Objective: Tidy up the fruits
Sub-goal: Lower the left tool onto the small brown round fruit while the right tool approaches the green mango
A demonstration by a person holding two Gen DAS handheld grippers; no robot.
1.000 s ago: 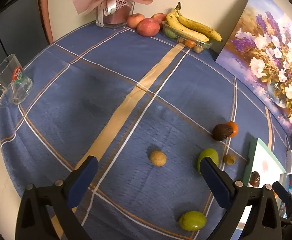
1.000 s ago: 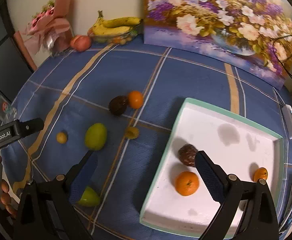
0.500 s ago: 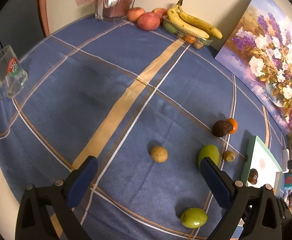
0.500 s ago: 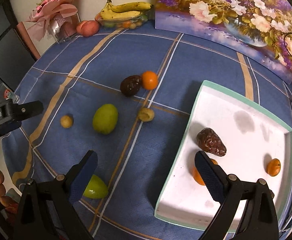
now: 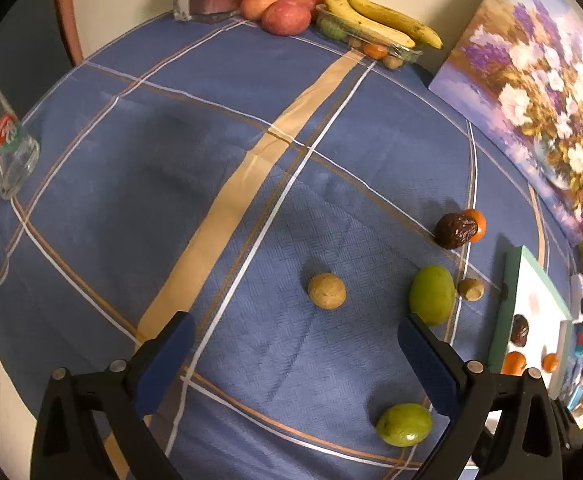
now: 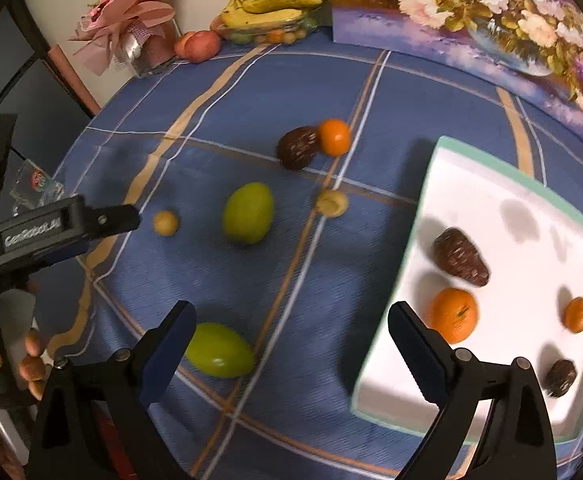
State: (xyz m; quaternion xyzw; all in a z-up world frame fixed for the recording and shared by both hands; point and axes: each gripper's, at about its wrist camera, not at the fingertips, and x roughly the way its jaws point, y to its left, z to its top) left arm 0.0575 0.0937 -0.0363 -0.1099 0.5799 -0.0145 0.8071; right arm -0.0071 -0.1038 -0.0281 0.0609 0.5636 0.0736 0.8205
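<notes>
1. Fruits are seen scattered over a blue plaid cloth on the counter [image 5: 171, 184]: a smooth green oval fruit [image 5: 431, 294] at centre right of the left wrist view, and a second glossy green fruit [image 5: 403, 424] at the lower right, near the right finger.
2. A small round tan fruit [image 5: 327, 290] with a matte skin is seen at the centre, well apart from both green ones.
3. A wrinkled dark brown fruit [image 6: 298, 147] is shown touching a round orange [image 6: 334, 137] at the upper centre of the right wrist view; a small tan fruit with a hollow [image 6: 332, 203] lies below them.
4. A white rectangular tray [image 6: 523, 216] with a green rim is seen at the right, with two wrinkled brown fruits and two oranges in it.
5. The left tool [image 5: 291, 360] is held wide open above the cloth, with nothing gripped.
6. The right tool [image 6: 289, 346] is likewise spread wide and empty, between the near green fruit and the tray edge.
</notes>
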